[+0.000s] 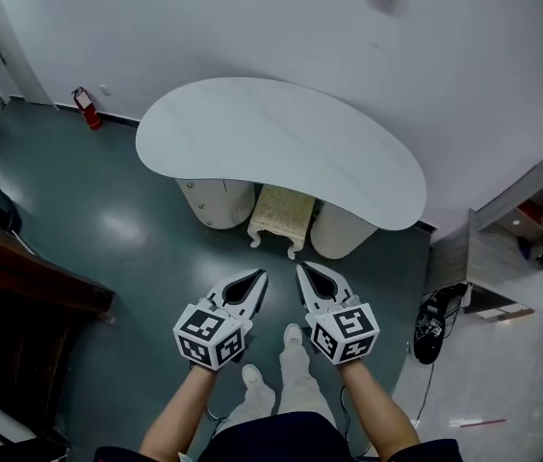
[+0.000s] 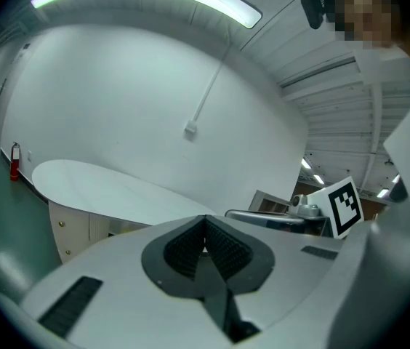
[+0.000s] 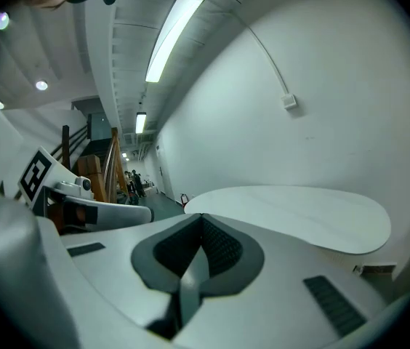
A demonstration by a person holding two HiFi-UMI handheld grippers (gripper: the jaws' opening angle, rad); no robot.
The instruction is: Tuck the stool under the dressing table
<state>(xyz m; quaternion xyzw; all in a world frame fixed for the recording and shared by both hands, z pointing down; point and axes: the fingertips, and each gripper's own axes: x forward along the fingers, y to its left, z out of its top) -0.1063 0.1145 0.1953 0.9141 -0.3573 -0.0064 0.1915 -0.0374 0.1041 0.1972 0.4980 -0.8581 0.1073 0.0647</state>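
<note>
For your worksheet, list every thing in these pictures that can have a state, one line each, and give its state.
Dressing table: standing, top bare.
Stool: upright, back part under the dressing table's top, front edge showing.
Left claw: shut, empty, clear of the stool.
Right claw: shut, empty, clear of the stool.
Fire extinguisher: upright.

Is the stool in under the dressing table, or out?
In: the stool stands upright, its rear hidden beneath the dressing table top.
</note>
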